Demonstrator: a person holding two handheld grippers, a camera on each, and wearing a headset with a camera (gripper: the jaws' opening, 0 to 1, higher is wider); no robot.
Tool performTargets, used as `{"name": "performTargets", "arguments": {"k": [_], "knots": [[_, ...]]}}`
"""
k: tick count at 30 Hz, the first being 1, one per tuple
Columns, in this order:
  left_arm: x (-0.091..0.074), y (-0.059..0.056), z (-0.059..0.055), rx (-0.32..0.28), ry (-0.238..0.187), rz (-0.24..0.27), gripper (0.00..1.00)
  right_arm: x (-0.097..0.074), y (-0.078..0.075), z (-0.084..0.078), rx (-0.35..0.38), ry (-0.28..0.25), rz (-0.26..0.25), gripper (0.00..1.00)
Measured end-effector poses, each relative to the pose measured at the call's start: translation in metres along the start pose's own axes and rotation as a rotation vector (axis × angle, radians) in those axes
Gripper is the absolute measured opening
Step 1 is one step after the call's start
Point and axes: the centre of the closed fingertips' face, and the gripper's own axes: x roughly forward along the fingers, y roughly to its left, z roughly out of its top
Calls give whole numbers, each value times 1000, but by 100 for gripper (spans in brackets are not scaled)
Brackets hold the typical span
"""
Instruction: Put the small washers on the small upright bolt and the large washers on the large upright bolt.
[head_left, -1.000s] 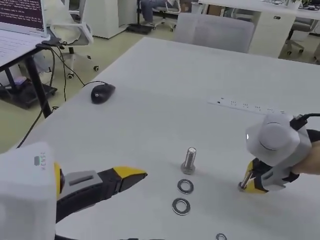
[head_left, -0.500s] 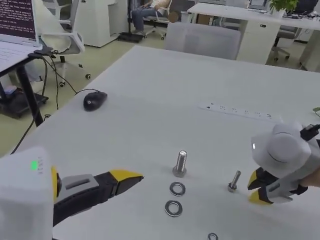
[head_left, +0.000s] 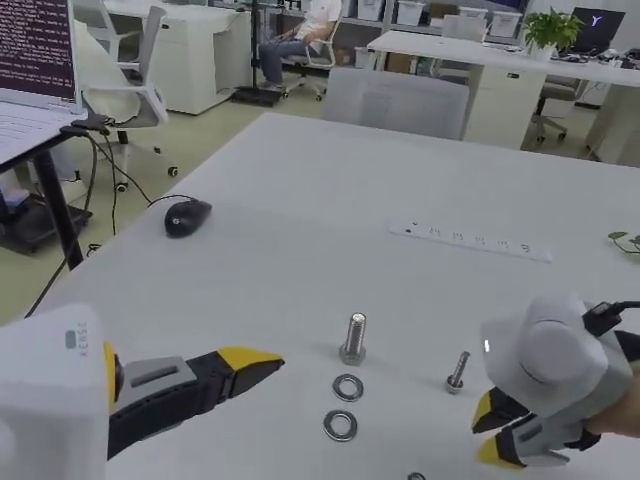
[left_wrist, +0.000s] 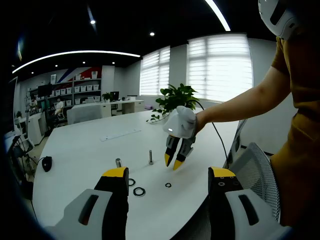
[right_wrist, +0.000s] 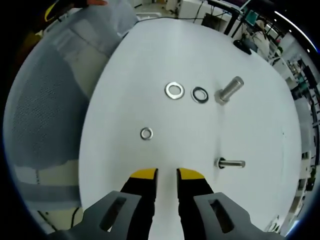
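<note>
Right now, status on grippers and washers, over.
Left gripper open, right gripper open, both empty. Large bolt and small bolt upright, bare. Two large washers, one small washer flat on table. Nothing blocking.

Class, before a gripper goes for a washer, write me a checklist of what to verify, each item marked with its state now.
1. Large silver bolt stands upright: ok.
2. Small silver bolt stands upright: ok.
3. Two large silver washers lie flat, apart: ok.
4. Small silver washer lies free on the white table: ok.
5. Right gripper empty, jaws apart: ok.
6. Left gripper empty, jaws wide: ok.
</note>
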Motion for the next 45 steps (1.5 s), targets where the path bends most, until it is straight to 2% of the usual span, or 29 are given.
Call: {"name": "performTargets", "arguments": {"k": [4,7,15,18,24,29,36,45], "knots": [[-2,1,-1,1,-4,2,64,9,13,12,-51,7,28,16],[-3,0,1,2,-5,5,64,16,20,20,-63,4,50,16],[-6,0,5,5,-14,13,64,28,25,36,-83,3,83,18],[-6,0,6,4,-17,16,64,31,25,38,-59,0,104,19],[-9,3,6,0,-20,25,64,32,27,37,-57,5,125,19],[-7,4,5,-2,-16,25,64,32,27,36,-46,0,128,18],[-5,3,6,-2,-15,21,64,32,27,37,-84,-3,122,15],[-6,2,4,-3,-7,22,64,32,26,37,-82,-1,122,12]]}}
